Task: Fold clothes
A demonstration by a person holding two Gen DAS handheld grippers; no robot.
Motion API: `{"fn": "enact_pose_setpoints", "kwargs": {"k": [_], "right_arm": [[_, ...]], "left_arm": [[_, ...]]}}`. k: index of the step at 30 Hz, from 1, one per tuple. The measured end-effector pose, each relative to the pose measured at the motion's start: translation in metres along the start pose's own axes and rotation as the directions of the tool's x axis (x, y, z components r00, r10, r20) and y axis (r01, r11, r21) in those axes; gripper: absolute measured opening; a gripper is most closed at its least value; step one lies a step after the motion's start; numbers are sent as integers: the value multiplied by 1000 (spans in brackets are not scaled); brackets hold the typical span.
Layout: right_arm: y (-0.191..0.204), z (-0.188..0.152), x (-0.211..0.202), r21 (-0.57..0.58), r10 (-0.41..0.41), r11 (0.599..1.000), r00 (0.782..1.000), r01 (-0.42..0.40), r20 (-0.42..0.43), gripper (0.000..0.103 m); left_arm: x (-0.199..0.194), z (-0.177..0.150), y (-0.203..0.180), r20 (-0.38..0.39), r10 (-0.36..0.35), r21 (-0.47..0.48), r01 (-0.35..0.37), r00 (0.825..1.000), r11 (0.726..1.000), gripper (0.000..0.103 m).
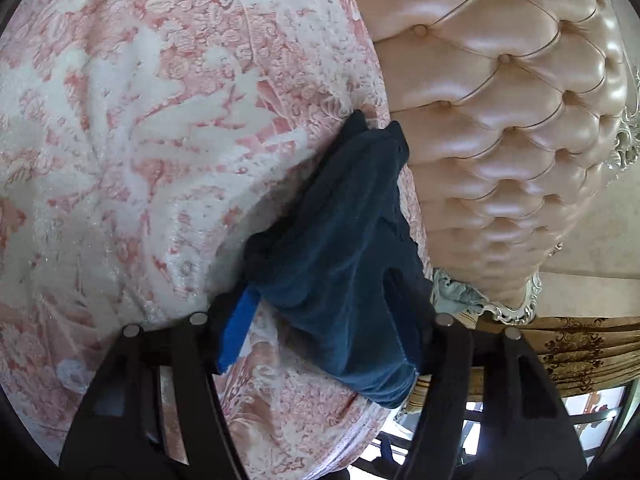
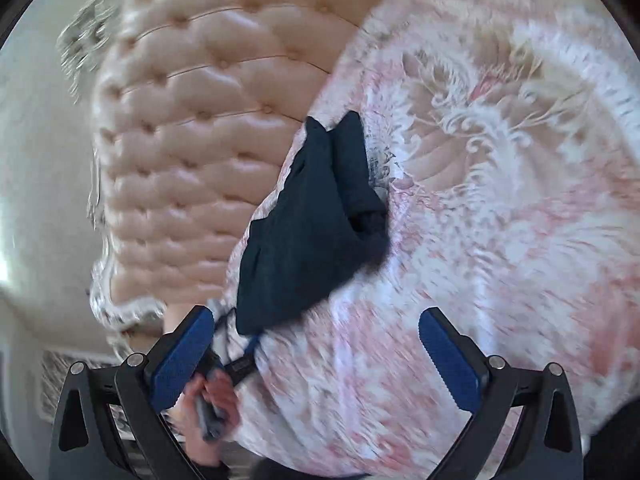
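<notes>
A dark navy garment (image 1: 340,248) lies folded in a long strip on the pink-and-white patterned bedspread (image 1: 140,140), close to the tufted headboard. My left gripper (image 1: 320,320) has its jaws wide apart; the cloth drapes over its right finger, and the blue pad (image 1: 238,328) of the left finger shows beside the cloth. In the right wrist view the garment (image 2: 312,224) lies ahead of my right gripper (image 2: 316,344), which is open and empty above the bedspread (image 2: 500,200). The left gripper (image 2: 240,364) and the hand holding it show at the garment's near end.
A peach tufted leather headboard (image 1: 500,120) with a silver ornate frame stands along the bed's edge; it also shows in the right wrist view (image 2: 200,140). Gold patterned curtains (image 1: 580,352) hang past the headboard. A pale wall (image 2: 36,184) is at the left.
</notes>
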State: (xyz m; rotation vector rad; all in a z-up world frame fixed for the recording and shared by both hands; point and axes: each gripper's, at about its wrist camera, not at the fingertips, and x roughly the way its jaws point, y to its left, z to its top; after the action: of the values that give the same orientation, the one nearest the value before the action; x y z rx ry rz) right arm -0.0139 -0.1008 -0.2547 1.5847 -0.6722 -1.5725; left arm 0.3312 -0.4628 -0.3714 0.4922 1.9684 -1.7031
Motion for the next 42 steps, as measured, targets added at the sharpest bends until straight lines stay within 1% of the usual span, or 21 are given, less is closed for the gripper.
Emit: {"fn": "enact_pose_setpoints", "kwargs": {"k": [5,9,12,15,18,20,21,22,23,24,27,28,30,33,35,36,40,42], "right_arm": [[-3,19,44,70,-47,996,999,49,-21,103],[0,25,66,85,-34,996,999,37,-42,98],[-1,31,76,82,-54,995,998,57,-42,98],[-8,38,83,103,-36,994,998,42,-56,98],[-10,43,83,114,-12,993,999,16,-36,98],[-14,45,81,132,12,991,1000,-11,-9,88],[-15,47,81,127,22,992,1000,-21,-10,77],[-14,50,81,115,33,993,999,-31,-15,74],[-13,54,82,104,43,994,999,-40,-26,74],[-13,60,85,96,49,994,998,-45,-47,76],[-16,78,94,84,36,996,992,-26,-124,76],[-16,85,98,73,31,997,988,-20,-150,78],[-15,97,103,22,15,1000,980,-11,-196,78],[-10,118,110,-69,-23,998,976,8,-219,79],[-9,131,119,-95,-13,995,966,-12,-257,81],[-8,136,126,-107,-6,994,958,-25,-287,81],[6,141,146,-224,-66,975,939,-12,-337,81],[14,139,154,-276,-95,961,934,-4,-345,82]], "left_arm": [[-2,1,1,-9,-8,4,8,1000,1000,65],[-1,2,1,-20,-15,5,15,1000,1000,65],[0,2,1,-29,-24,5,24,999,1000,65],[-1,1,0,-31,-24,23,24,999,999,65],[0,-1,-3,-23,-15,34,16,1000,999,65],[0,-1,-4,-23,-11,41,12,1000,999,65],[0,-1,-4,-24,-12,44,13,1000,999,65],[0,-1,-4,-25,-17,43,18,1000,999,65],[0,-1,-4,-26,-20,43,21,999,999,65],[0,-1,-4,-27,-20,44,21,999,999,65],[1,-2,-4,-28,-18,49,20,999,999,65],[1,-2,-5,-29,-18,53,20,999,998,65],[1,-2,-5,-30,-17,59,19,999,998,65],[2,-2,-6,-34,-9,64,11,999,998,65],[3,-2,-7,-34,2,69,1,999,998,65],[4,-2,-8,-34,8,73,-5,999,997,65],[5,-3,-10,-31,23,86,-20,999,996,65],[5,-3,-9,-28,21,86,-18,999,996,65]]}}
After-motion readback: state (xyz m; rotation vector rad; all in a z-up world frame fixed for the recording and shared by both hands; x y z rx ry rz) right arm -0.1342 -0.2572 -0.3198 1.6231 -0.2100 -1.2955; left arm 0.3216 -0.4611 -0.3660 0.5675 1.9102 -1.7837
